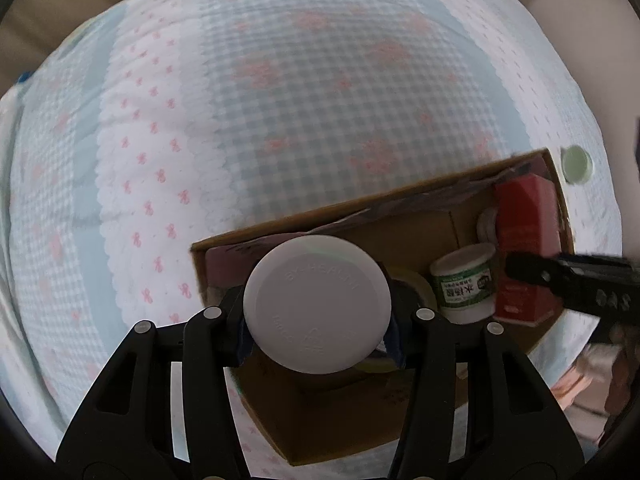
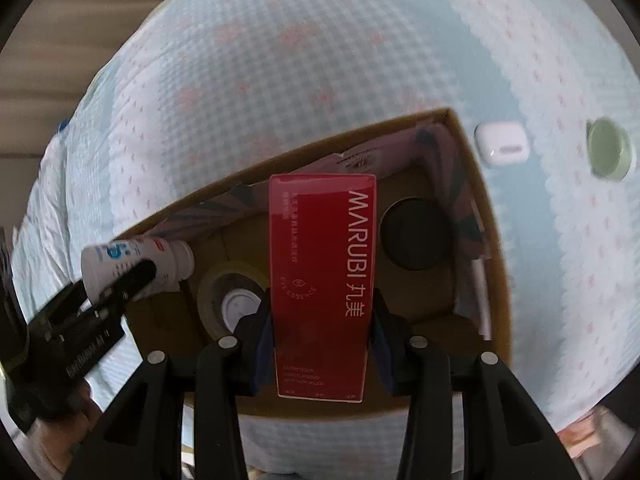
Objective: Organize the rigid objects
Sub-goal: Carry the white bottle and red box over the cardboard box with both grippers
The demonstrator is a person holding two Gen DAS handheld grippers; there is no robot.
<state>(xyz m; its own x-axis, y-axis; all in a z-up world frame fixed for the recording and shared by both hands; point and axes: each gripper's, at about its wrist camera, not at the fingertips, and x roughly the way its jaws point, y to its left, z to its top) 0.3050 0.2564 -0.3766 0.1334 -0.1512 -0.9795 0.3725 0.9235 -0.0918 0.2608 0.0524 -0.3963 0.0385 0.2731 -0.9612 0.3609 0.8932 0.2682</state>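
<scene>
Clamping red carton (image 2: 322, 284), right hand-held gripper (image 2: 322, 322), left (image 1: 317, 322) gripping white bottle (image 1: 317, 307)

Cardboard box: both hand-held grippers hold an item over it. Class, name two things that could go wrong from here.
1. The right hand-held gripper holds the tall red carton upright; released, it may topple onto the tape roll.
2. The left hand-held gripper carries the white bottle close above the cardboard box beside the right one; they might collide.
</scene>
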